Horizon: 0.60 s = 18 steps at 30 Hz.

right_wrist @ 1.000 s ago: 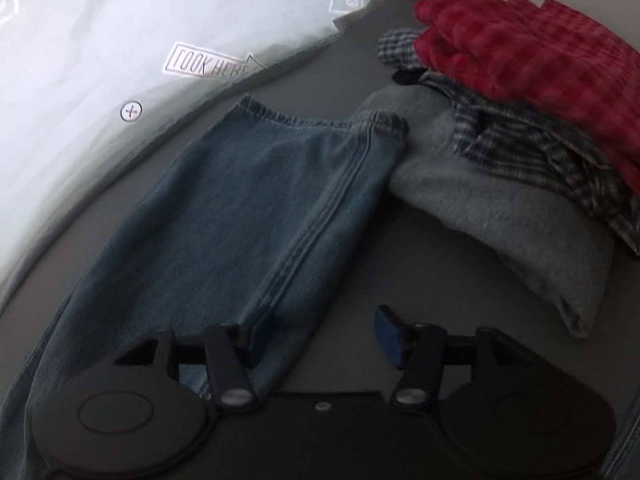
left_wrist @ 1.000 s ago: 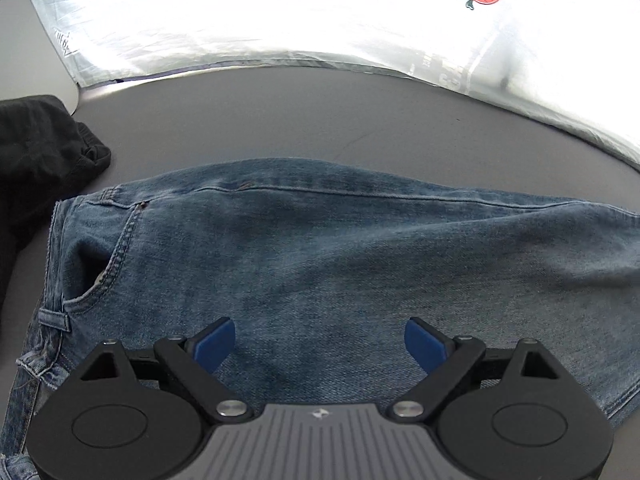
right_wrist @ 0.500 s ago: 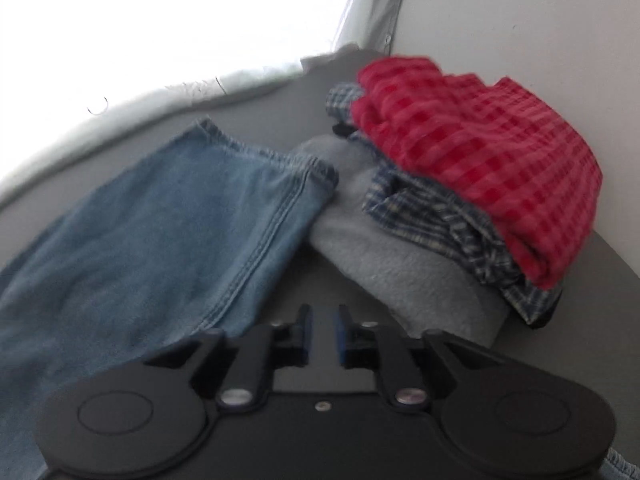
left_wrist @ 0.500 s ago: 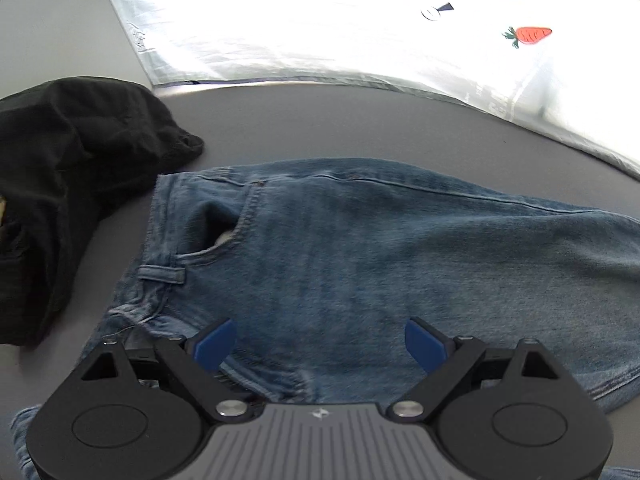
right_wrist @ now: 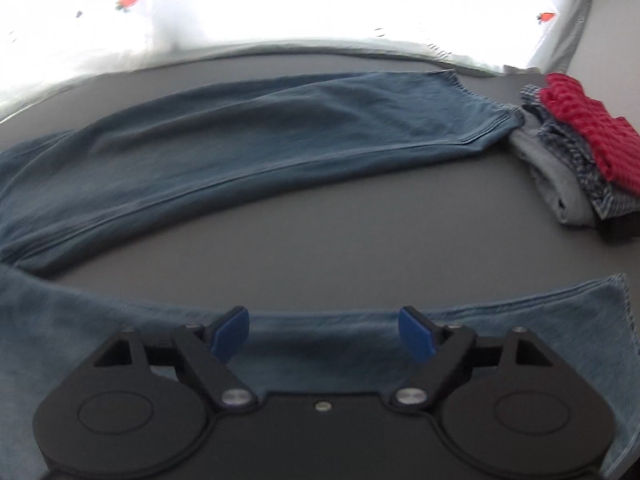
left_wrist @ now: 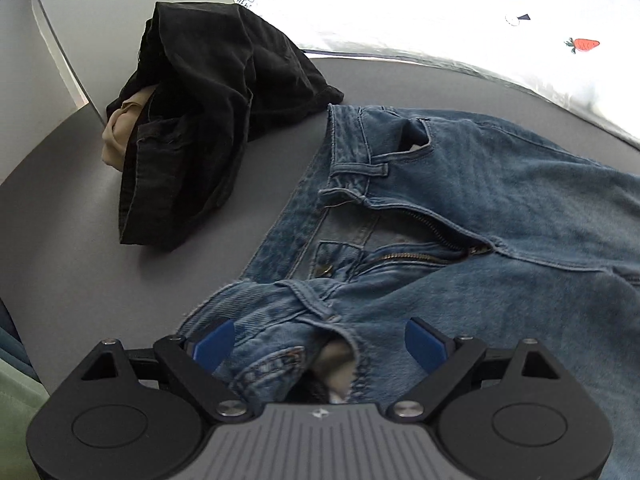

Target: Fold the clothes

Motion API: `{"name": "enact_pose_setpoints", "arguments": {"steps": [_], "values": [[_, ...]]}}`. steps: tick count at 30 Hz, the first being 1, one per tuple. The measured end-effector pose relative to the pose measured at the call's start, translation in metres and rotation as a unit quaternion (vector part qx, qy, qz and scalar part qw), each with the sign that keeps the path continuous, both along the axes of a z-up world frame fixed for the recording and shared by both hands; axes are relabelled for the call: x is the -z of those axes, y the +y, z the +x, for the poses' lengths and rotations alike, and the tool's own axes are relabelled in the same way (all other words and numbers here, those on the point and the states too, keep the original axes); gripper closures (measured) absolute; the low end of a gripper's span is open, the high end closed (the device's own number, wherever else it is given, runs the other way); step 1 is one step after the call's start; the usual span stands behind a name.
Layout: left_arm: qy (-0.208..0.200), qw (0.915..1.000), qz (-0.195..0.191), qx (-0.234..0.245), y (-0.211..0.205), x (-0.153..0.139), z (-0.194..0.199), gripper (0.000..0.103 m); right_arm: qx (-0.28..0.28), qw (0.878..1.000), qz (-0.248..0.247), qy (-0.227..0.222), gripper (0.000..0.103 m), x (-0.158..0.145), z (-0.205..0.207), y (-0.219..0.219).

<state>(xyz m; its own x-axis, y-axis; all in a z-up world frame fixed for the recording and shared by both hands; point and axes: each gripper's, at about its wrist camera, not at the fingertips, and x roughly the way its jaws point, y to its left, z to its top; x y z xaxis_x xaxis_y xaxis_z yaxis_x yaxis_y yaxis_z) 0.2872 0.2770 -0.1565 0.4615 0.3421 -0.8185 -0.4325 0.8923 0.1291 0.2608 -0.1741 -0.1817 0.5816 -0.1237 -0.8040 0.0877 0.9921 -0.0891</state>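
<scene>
Blue jeans (left_wrist: 500, 200) lie flat on the grey table (left_wrist: 80, 240), fly open and zipper showing. My left gripper (left_wrist: 318, 344) is open over the near waistband corner, which bunches up between the blue pads (left_wrist: 212, 344) without being pinched. In the right wrist view the far jeans leg (right_wrist: 280, 140) stretches across the table and the near leg (right_wrist: 520, 320) lies under my right gripper (right_wrist: 324, 336). Its jaws are opening, wide apart above the denim, with nothing pressed between them.
A crumpled black garment (left_wrist: 200, 120) with a beige piece tucked in sits left of the waistband. A stack of folded clothes (right_wrist: 580, 152), red check on top, stands at the far leg's hem. A white printed sheet (left_wrist: 440, 8) runs along the table's far side.
The left gripper has slid left along the jeans from the thigh to the waistband, bringing the black garment into view. The right gripper has swung away from the folded stack, rolled, and opened.
</scene>
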Motion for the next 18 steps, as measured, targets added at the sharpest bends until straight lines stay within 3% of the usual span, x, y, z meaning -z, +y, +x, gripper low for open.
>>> {"name": "enact_pose_setpoints", "arguments": {"steps": [4,12,16,18], "values": [[-0.015,0.9996,-0.011,0.023,0.025,-0.008,-0.011,0.011,-0.069,0.997,-0.019,-0.002,0.014,-0.006,-0.02,0.065],[-0.056,0.986,-0.12,0.101,0.079,-0.007,-0.003,0.011,-0.148,0.987,-0.051,-0.017,0.013,-0.017,-0.047,0.157],[-0.035,0.9599,-0.228,0.159,0.1,0.009,0.013,0.011,-0.142,0.988,-0.06,-0.009,0.013,-0.016,-0.058,0.176],[-0.027,0.9482,-0.252,0.191,0.105,0.013,0.016,0.011,-0.13,0.99,-0.064,-0.003,0.013,-0.014,-0.064,0.179]]}}
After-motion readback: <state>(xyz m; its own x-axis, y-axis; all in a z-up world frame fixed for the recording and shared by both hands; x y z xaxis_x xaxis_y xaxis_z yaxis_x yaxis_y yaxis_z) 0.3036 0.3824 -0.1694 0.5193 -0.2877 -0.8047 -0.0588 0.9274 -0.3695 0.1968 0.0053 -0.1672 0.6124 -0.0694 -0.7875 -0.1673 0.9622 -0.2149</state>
